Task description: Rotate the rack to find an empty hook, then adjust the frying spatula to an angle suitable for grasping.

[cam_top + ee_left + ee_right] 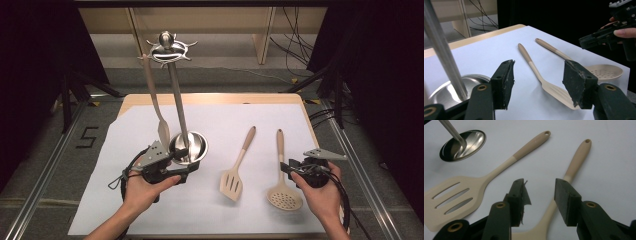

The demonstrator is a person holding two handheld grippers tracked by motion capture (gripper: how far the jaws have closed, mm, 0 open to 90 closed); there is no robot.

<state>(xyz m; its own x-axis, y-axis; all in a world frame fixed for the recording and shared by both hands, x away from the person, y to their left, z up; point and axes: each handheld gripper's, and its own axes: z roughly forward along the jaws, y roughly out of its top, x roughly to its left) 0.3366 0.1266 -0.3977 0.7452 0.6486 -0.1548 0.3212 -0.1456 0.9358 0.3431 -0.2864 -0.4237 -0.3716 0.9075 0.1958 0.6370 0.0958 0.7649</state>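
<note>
I see the table (210, 100) under its white sheet, and on it the steel utensil stand (176, 100), whose round base sits left of centre and whose pole rises to a ring of hooks; one beige utensil (154, 100) hangs from a hook beside the pole. My left hand (145, 187) comes in from the bottom edge, forearm angled up and inward, holding the left gripper (182, 167) low and roughly level right against the stand's base; its jaws are spread wide with nothing between them. My right hand (320, 192) holds the right gripper (286, 167) level, pointing left across the handle of the skimmer (283, 187); its jaws are parted, straddling that handle, and I cannot tell whether the pads touch it. The slotted turner (235, 172) lies flat between stand and skimmer.
</note>
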